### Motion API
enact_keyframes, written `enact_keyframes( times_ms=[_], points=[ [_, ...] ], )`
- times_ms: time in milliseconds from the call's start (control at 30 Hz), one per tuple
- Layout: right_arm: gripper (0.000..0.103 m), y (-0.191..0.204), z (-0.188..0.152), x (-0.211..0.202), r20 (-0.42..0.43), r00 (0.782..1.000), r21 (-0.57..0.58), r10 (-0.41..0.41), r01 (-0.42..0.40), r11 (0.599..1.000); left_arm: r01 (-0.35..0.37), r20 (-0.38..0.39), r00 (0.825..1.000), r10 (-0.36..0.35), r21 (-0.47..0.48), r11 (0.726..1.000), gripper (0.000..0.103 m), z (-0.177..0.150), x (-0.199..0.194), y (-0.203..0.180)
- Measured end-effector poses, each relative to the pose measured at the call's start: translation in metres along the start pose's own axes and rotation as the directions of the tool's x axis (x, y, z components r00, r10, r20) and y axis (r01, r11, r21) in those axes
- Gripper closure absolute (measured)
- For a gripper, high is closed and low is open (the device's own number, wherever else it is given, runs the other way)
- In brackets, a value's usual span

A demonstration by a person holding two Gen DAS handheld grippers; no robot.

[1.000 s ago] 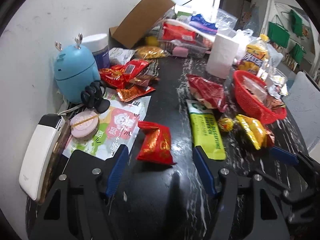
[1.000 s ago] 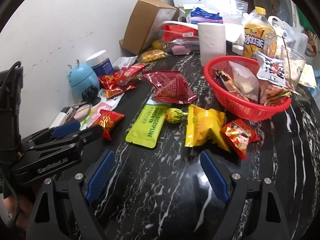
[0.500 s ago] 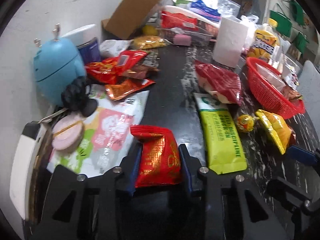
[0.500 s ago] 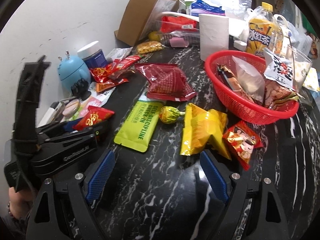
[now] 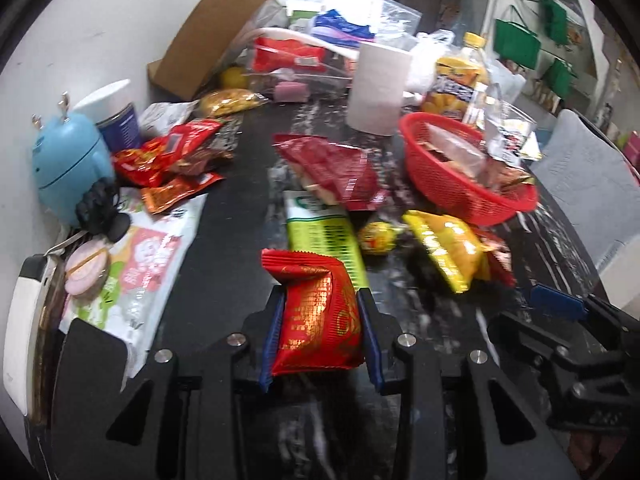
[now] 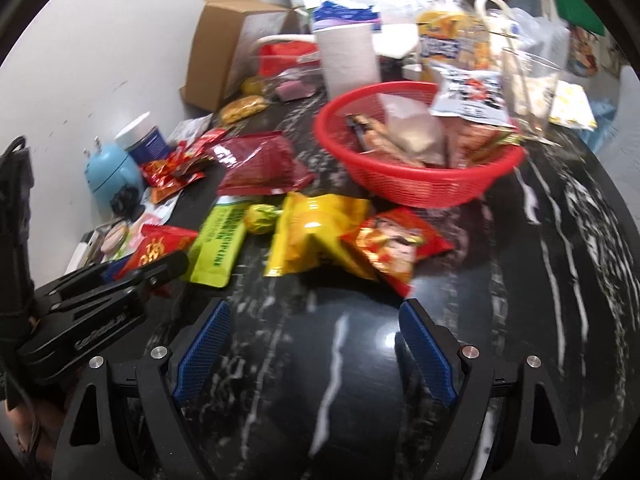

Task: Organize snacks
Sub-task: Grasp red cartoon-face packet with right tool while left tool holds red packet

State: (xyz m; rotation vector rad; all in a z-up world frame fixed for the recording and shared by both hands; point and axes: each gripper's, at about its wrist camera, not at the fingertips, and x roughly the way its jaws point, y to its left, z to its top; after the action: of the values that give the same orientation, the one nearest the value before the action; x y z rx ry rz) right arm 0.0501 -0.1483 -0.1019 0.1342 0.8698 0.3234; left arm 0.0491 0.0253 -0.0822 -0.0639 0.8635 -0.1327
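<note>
Centrally, we see the red snack packet (image 5: 316, 316) pinched between the blue pads of the left gripper (image 5: 320, 320), which is pressed in on both its sides; the packet's upper end folds over above the fingers. From the right wrist view the same packet (image 6: 160, 246) appears low over the black marble table (image 6: 520, 280), though we cannot tell whether it is lifted clear or touching. The right gripper (image 6: 312, 354) is spread wide and empty, hovering over bare table.

Just beyond the held packet lie the green packet (image 5: 324, 236), a small round yellow sweet (image 5: 376, 236), a yellow bag (image 5: 444, 248) and a red-and-orange packet (image 6: 396, 242) partly overlapping the yellow bag. Farther off stands the red basket (image 6: 420, 188), already holding several snacks, which we judge to be the destination. A paper roll (image 5: 378, 88) and a drink bottle (image 5: 460, 80) stand behind it.

We judge three risks. The slick, air-filled packet may slide out of the grip, since only its lower part is held. Hard squeezing could crush the contents. A low carry toward the basket could sweep the sweet or yellow bag along, or catch the basket's rim and tip it.
</note>
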Motion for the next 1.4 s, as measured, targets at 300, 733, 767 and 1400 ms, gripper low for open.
enact_keyframes(
  times_ms=[300, 733, 767, 1400],
  points=[
    [0.029, -0.030, -0.001, -0.011, 0.004, 0.998, 0.071, -0.069, 0.068, 0.995, 0.050, -0.015, 0.999, -0.049, 0.035, 0.998, 0.069, 0.004, 0.006, -0.023],
    [0.029, -0.042, 0.037, 0.015, 0.002, 0.984, 0.199, -0.180, 0.176, 0.964, 0.009, 0.004, 1.000, -0.009, 0.025, 1.000, 0.069, 0.018, 0.008, -0.019],
    [0.029, -0.046, 0.038, 0.022, -0.024, 0.988, 0.227, -0.151, 0.152, 0.962, 0.009, 0.005, 1.000, -0.009, 0.018, 1.000, 0.069, 0.018, 0.008, -0.017],
    [0.061, -0.038, 0.024, 0.033, -0.028, 0.987, 0.094, -0.156, 0.158, 0.983, 0.015, -0.049, 0.999, -0.014, 0.025, 1.000, 0.069, -0.007, 0.007, -0.023]
  ],
)
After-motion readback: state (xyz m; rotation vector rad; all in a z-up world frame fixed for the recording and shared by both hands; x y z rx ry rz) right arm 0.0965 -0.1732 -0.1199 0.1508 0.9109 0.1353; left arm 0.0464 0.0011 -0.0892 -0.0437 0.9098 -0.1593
